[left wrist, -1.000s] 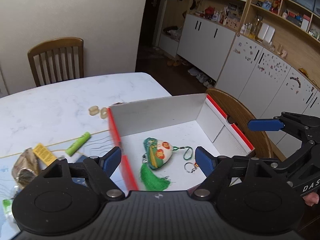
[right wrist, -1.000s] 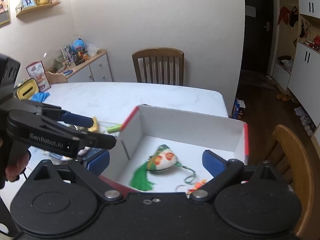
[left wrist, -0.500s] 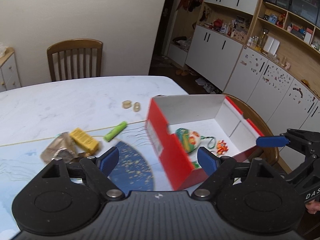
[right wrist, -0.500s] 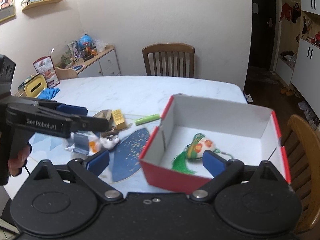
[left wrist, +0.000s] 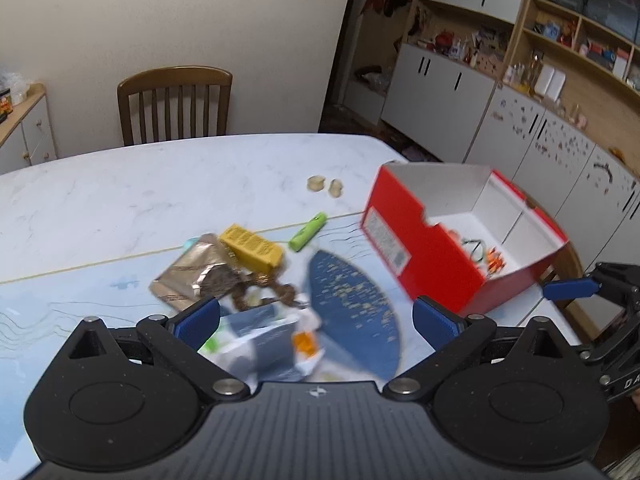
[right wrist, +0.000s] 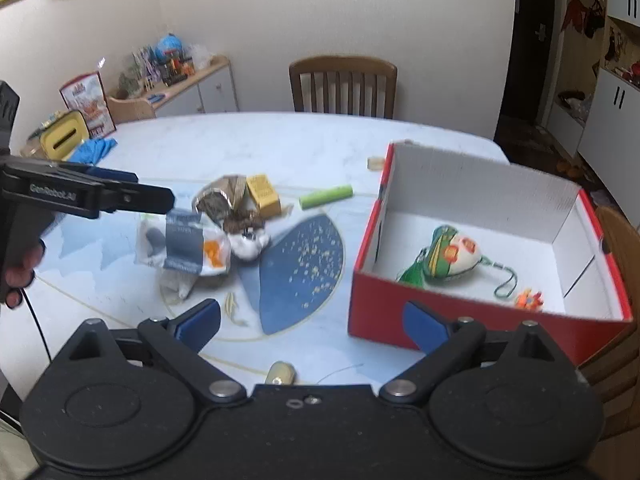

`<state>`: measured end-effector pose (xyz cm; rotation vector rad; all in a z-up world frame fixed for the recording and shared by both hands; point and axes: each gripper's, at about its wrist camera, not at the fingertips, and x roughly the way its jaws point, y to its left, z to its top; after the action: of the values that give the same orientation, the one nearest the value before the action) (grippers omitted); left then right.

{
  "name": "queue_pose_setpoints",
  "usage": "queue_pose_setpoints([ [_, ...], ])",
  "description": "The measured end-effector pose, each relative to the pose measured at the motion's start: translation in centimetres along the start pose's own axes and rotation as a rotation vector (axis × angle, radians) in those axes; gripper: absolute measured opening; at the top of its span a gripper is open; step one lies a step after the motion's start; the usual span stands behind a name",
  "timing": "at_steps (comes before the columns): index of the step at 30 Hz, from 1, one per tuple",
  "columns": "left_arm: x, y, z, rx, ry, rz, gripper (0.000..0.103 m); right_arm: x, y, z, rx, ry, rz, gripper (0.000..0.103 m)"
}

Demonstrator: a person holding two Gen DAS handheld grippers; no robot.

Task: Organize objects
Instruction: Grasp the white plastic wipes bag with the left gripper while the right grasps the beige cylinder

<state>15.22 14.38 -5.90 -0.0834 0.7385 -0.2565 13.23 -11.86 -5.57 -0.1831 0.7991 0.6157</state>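
Left wrist view first: the left gripper [left wrist: 316,318] hangs with its blue-padded jaws spread wide and nothing between them, just above a crumpled clear-and-grey plastic packet [left wrist: 266,340]. The landmark is the red cardboard box with the white inside [left wrist: 424,248], which sits well to the right of that packet on the white marble table [left wrist: 160,192]. Just beyond the packet, away from the box, lie a brown foil wrapper [left wrist: 188,276] and a small yellow carton [left wrist: 252,246]. A lime-green tube [left wrist: 307,231] lies between the carton and the box, and two small beige rings [left wrist: 325,186] sit behind the box's near corner.

From the right wrist view, the right gripper [right wrist: 312,322] is also wide apart and empty, poised in front of the box's red front wall. Inside the box rest a green-and-white embroidered sachet with a tassel [right wrist: 448,256] and a small orange charm [right wrist: 529,300].

By my reckoning the sorting is partly done: two trinkets are boxed, while the heap beside the box is untouched. The step in hand looks like picking the next loose piece. The left gripper would need to drop onto the packet and close gently, as the thin film may slip or drag its neighbours.
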Motion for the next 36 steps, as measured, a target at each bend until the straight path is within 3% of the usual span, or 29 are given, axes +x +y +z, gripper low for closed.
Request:
queue_pose_setpoints([
  [14,4.3,4.3,-2.3,0.161,0.065,-0.019,0.103,4.9,1.8,-3.1,0.025,0.11,-0.053,0.086],
  [29,7.7,4.1,-3.4,0.312,0.12,-0.039,0.102,8.6,3.7,-5.9,0.0,0.227,-0.077,0.068],
  [36,7.8,4.3,-3.5,0.303,0.139,-0.043,0.078,9.4,4.4,-5.9,-0.02,0.247,-0.094,0.051],
])
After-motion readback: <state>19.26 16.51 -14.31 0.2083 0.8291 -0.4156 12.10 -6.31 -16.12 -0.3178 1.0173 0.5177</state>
